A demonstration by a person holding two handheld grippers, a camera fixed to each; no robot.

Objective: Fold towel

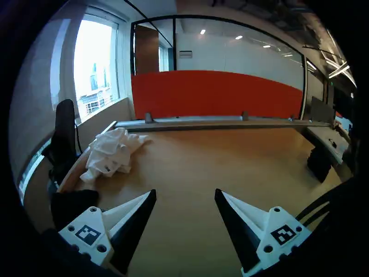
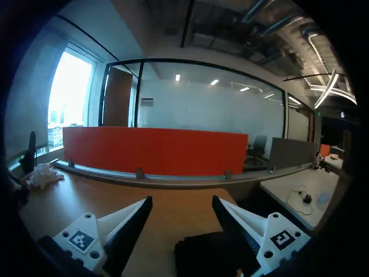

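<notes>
The towel (image 1: 113, 154) lies crumpled in a loose white heap at the far left of the worktop (image 1: 221, 157), close to its left edge and well apart from both grippers. The left gripper (image 1: 185, 191) is released, its fingers spread over bare wood and grasping nothing. The right gripper (image 2: 182, 198) is likewise spread and empty.

The step in hand looks like the reach. It would go best if each gripper pinched a separate corner rather than the bunched middle, then drew the cloth out flat before any fold.

The fabric looks soft, thin and creased, so it should drape and slide easily on the smooth wood-grain surface. A dark, flat thing (image 2: 207, 254) lies below the right gripper, possibly cloth.
</notes>
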